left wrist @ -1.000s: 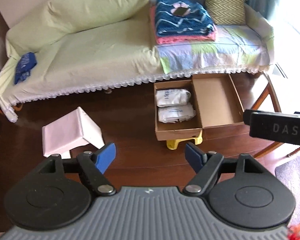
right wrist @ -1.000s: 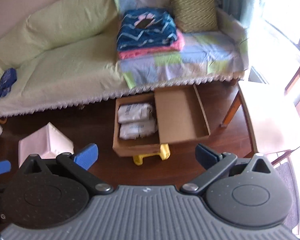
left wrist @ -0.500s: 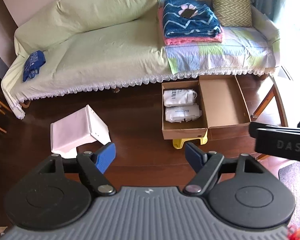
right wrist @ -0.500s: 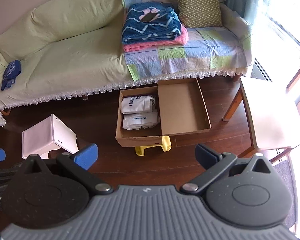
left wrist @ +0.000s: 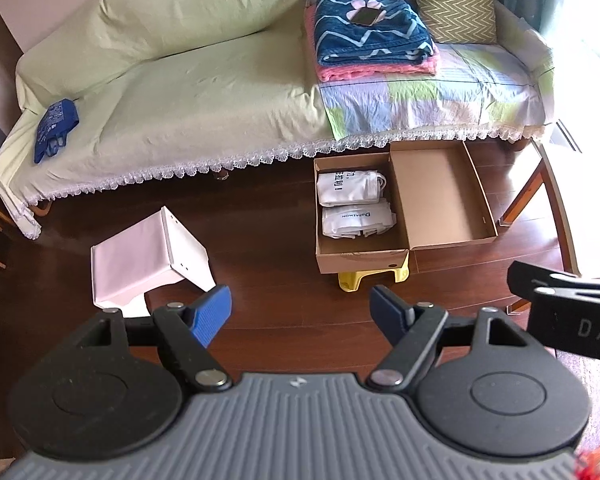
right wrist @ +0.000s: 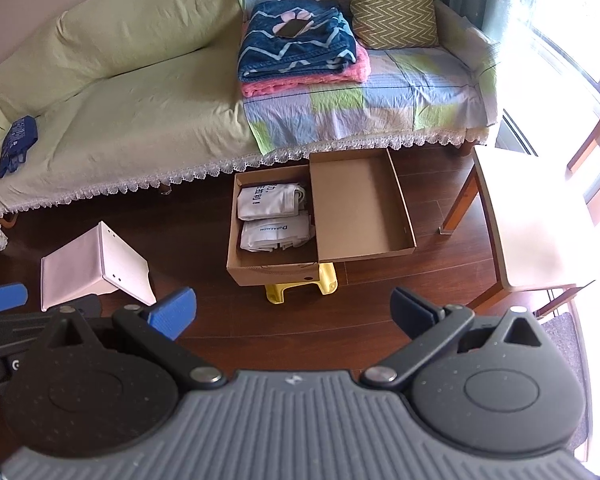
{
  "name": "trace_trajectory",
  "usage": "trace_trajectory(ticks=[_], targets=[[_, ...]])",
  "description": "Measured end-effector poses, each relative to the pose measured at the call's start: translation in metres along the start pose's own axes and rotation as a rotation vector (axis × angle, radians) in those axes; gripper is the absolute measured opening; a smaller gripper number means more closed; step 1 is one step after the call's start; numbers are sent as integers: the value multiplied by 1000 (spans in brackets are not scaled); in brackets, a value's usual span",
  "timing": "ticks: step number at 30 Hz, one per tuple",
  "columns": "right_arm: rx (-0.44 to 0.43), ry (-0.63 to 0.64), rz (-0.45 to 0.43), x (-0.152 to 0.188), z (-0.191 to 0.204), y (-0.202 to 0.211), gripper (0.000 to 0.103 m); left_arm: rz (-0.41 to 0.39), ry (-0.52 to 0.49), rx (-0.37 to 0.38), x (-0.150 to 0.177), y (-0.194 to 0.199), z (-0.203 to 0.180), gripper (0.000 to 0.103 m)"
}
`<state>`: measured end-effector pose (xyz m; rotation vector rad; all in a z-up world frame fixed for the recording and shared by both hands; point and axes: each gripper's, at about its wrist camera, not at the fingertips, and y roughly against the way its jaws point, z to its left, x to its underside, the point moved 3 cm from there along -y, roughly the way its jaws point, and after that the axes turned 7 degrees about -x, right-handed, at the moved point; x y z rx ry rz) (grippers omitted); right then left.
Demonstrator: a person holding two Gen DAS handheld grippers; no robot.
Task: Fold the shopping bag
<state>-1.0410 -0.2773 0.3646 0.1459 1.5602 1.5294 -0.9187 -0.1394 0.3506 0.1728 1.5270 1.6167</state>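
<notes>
A blue shopping bag [left wrist: 54,130] lies crumpled on the far left end of the green-covered sofa [left wrist: 204,92]; it also shows in the right wrist view [right wrist: 17,144]. Two folded white bags [left wrist: 354,208] lie in the left half of an open cardboard box [left wrist: 440,200] on the floor; the right wrist view shows them too [right wrist: 274,218]. My left gripper [left wrist: 300,314] is open and empty, high above the floor. My right gripper [right wrist: 294,314] is open and empty beside it.
A tipped white box [left wrist: 148,256] lies on the dark wood floor. A yellow stool [left wrist: 370,278] stands under the cardboard box. Folded blankets [left wrist: 372,36] with a phone and a zigzag cushion [left wrist: 454,0] are on the sofa. A wooden table [right wrist: 536,220] stands at right.
Both grippers have pulled back and risen, so the sofa and box look farther off. Both stay open and empty.
</notes>
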Motion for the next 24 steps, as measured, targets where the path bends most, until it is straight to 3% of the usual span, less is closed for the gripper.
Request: trace_trajectory(ticks=[24], targets=[[2,-15,-18,-8,-13,2,102,-31,-42,21,-17,-11,-27,79]])
